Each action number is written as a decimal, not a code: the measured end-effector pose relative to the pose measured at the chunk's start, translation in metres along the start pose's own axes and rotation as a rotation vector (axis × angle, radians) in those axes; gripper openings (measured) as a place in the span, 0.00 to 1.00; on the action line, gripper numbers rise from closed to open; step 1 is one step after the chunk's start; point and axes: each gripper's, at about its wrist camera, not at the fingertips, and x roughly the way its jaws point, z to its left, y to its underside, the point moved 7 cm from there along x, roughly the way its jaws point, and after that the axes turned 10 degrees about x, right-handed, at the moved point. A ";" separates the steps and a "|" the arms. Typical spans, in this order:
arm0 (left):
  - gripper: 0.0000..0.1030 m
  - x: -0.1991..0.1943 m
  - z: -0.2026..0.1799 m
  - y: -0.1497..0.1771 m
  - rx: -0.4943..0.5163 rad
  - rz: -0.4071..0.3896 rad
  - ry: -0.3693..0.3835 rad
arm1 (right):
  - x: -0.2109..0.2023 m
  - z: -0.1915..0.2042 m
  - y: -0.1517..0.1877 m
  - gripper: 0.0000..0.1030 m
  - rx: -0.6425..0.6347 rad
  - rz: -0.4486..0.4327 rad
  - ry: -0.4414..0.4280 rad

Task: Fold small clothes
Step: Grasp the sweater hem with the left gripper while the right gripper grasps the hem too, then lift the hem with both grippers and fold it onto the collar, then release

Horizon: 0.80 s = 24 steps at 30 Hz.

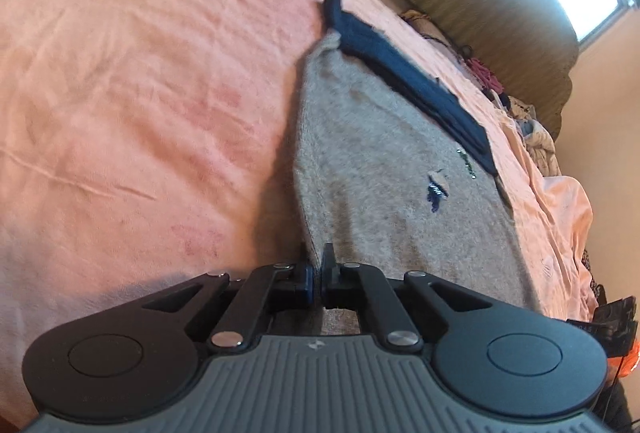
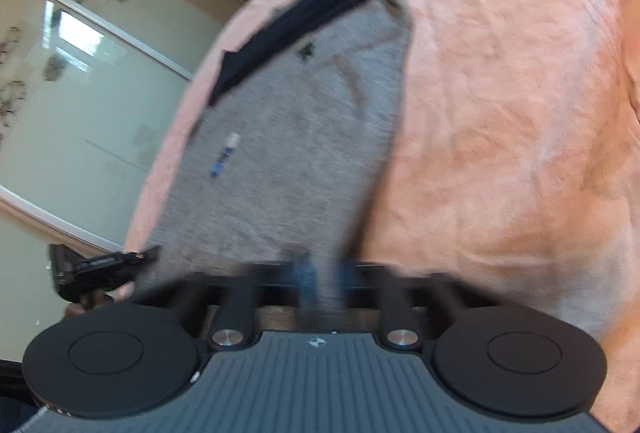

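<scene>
A small grey garment (image 1: 384,169) with a dark navy band (image 1: 404,73) along its far edge lies spread on a bed under a peach sheet (image 1: 120,93), with two handheld grippers at its near hem. The left gripper (image 1: 317,275) has its jaws clenched on the near left corner of the grey cloth, the fabric rising in a taut edge from the pinch. The right gripper (image 2: 320,273) sits at the opposite near corner; its view is smeared by motion, but the jaws appear closed on the hem, with a strip of grey cloth seemingly running between them.

The step in hand looks like the first fold, carrying the near hem toward the navy band. Doing it well likely means lifting both corners together and level, keeping the hem stretched between the two grippers so no slack sags in the middle, then laying it down square to the far edge before letting go. A small blue-and-white tag (image 2: 226,155) on the cloth would end up inside the fold. One corner leading the other would skew the crease. A heap of other clothes (image 1: 520,105) waits near the padded headboard (image 1: 500,21), well apart from the work.
</scene>
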 end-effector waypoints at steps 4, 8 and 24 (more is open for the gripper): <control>0.03 -0.006 0.013 0.003 0.049 0.026 -0.076 | -0.020 -0.002 -0.003 0.11 -0.051 -0.048 0.026; 0.05 -0.006 0.012 0.005 0.025 0.030 -0.031 | -0.013 -0.017 0.001 0.10 0.021 -0.019 -0.006; 0.04 -0.029 0.011 0.037 0.056 0.075 -0.041 | -0.023 -0.003 0.044 0.09 -0.007 0.066 0.013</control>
